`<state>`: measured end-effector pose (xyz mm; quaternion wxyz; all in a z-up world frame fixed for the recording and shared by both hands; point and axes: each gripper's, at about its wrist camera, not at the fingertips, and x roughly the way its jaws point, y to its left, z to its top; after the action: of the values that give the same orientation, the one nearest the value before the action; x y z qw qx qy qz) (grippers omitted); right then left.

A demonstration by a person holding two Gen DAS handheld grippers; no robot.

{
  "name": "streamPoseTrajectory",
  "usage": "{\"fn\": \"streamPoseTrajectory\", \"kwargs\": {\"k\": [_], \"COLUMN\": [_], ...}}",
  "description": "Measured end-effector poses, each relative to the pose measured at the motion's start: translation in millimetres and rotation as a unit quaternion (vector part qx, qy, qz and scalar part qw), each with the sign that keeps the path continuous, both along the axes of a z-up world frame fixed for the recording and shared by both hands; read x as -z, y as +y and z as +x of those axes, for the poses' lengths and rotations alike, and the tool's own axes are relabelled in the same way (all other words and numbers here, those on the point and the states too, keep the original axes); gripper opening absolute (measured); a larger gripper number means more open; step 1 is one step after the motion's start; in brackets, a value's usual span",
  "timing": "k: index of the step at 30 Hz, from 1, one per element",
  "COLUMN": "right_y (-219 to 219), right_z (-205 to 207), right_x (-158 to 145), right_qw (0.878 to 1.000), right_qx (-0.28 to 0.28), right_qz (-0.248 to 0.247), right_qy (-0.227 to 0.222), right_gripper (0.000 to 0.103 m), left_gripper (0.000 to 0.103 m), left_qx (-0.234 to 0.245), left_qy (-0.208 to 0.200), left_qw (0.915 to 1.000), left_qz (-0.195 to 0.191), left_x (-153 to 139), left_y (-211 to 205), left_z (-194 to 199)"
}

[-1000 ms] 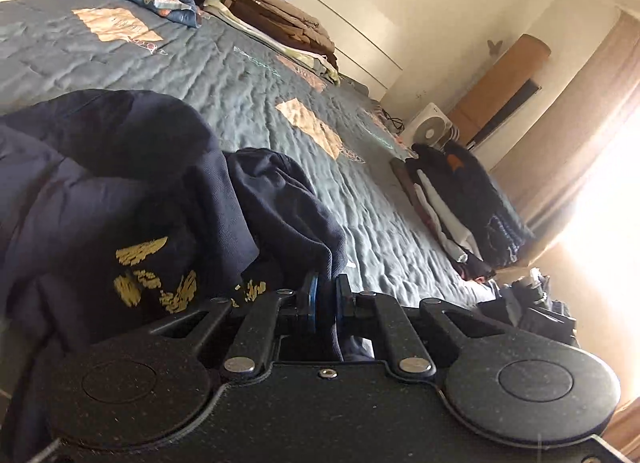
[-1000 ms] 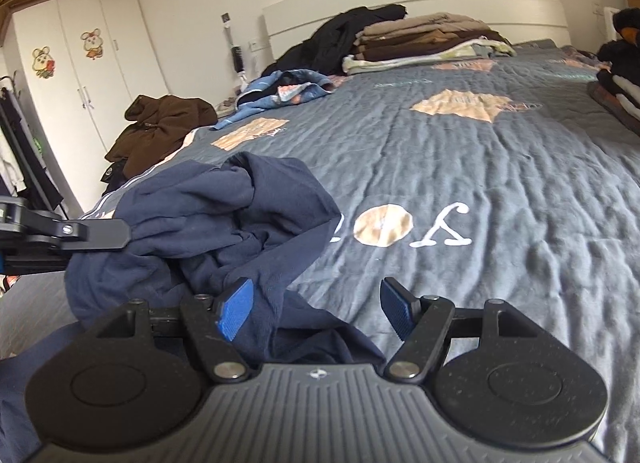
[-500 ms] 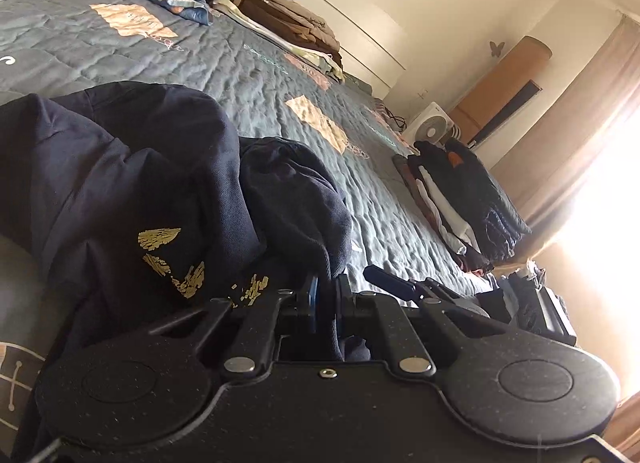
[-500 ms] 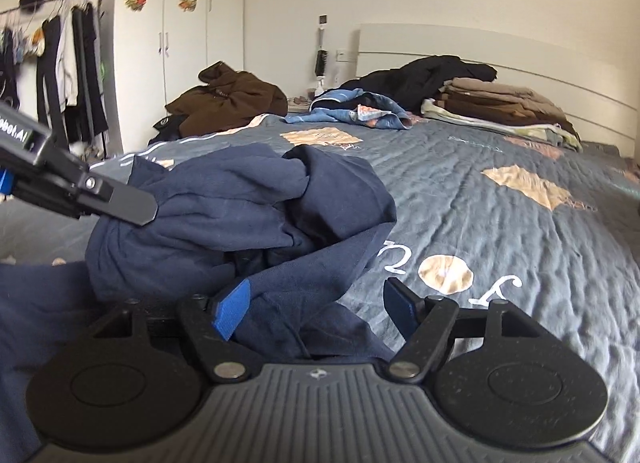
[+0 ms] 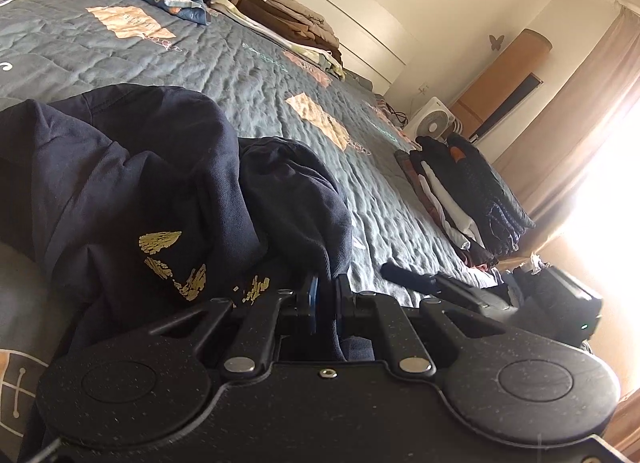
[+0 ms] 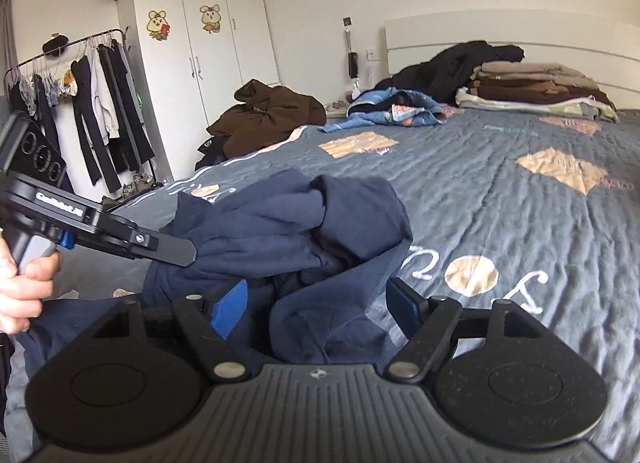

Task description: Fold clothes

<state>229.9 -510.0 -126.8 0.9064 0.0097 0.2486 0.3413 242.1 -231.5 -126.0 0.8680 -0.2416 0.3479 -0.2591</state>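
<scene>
Navy garment (image 6: pixel 304 223) crumpled on grey quilted bed (image 6: pixel 500 191), pinched by left tool (image 5: pixel 325 295); right tool (image 6: pixel 316 303) spread wide.

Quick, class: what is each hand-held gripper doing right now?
Left hand-held gripper: closed, holding the navy garment.
Right hand-held gripper: open, fabric between its fingers, not clamped.

daylight, bright | window (image 5: pixel 608 167) glare blown out | fisheye edges curved
</scene>
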Motion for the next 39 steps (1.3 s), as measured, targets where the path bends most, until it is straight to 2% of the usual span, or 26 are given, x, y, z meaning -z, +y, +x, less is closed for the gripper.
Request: {"fn": "streamPoseTrajectory", "kwargs": {"k": [5, 7, 8, 9, 10, 14, 17, 21, 23, 26, 27, 30, 34, 35, 37, 39], "right_y": [10, 14, 16, 16, 16, 2, -29, -58, -69, -70, -70, -63, -61, -61, -61, -61], "right_z": [4, 6, 7, 7, 7, 11, 15, 15, 19, 27, 30, 28, 26, 25, 24, 24], "right_x": [22, 30, 34, 35, 35, 32, 13, -2, 0, 14, 19, 20, 19, 19, 19, 19], "right_qw": [1.0, 1.0, 0.999, 0.999, 0.999, 0.997, 0.99, 0.981, 0.976, 0.978, 0.978, 0.982, 0.983, 0.983, 0.983, 0.983], "right_qx": [0.015, 0.022, 0.025, 0.03, 0.035, 0.076, 0.117, 0.152, 0.165, 0.156, 0.153, 0.142, 0.138, 0.138, 0.137, 0.137], "right_qz": [-0.01, -0.014, -0.015, -0.015, -0.015, 0.02, 0.078, 0.123, 0.14, 0.126, 0.121, 0.106, 0.103, 0.104, 0.104, 0.102], "right_qy": [0.009, 0.013, 0.015, 0.016, 0.017, 0.028, 0.018, 0.009, 0.022, 0.061, 0.074, 0.071, 0.069, 0.069, 0.069, 0.068], "right_gripper": [0.075, 0.071, 0.053, 0.021, 0.013, 0.009, 0.008, 0.008, 0.008, 0.008, 0.008, 0.008, 0.009, 0.009, 0.009, 0.009], "left_gripper": [0.008, 0.008, 0.008, 0.008, 0.008, 0.008, 0.008, 0.008, 0.009, 0.009, 0.009, 0.011, 0.011, 0.011, 0.011, 0.011], "left_qx": [-0.001, -0.001, -0.001, -0.002, -0.002, -0.004, -0.005, -0.001, -0.005, -0.021, -0.023, -0.005, 0.062, 0.086, 0.125, 0.153], "left_qy": [0.001, 0.002, 0.003, 0.004, 0.004, 0.004, 0.003, 0.0, 0.0, -0.014, -0.041, -0.115, -0.175, -0.173, -0.169, -0.145], "left_qw": [1.0, 1.0, 1.0, 1.0, 1.0, 1.0, 0.9999, 0.9999, 1.0, 0.9993, 0.9972, 0.9847, 0.9645, 0.9574, 0.9376, 0.9099], "left_qz": [0.0, 0.0, 0.0, -0.001, -0.001, -0.004, -0.01, -0.013, 0.002, 0.029, 0.057, 0.131, 0.188, 0.214, 0.277, 0.357], "left_x": [0, 1, 1, 1, 1, 1, 0, -2, -1, -12, -24, -66, -97, -93, -77, -46], "left_y": [0, 0, 0, 0, 0, 1, 2, -1, -5, -8, -15, -43, -100, -117, -149, -172], "left_z": [-1, -1, -1, -1, 0, -1, -1, 1, 3, 3, 0, -4, -1, 3, 11, 23]}}
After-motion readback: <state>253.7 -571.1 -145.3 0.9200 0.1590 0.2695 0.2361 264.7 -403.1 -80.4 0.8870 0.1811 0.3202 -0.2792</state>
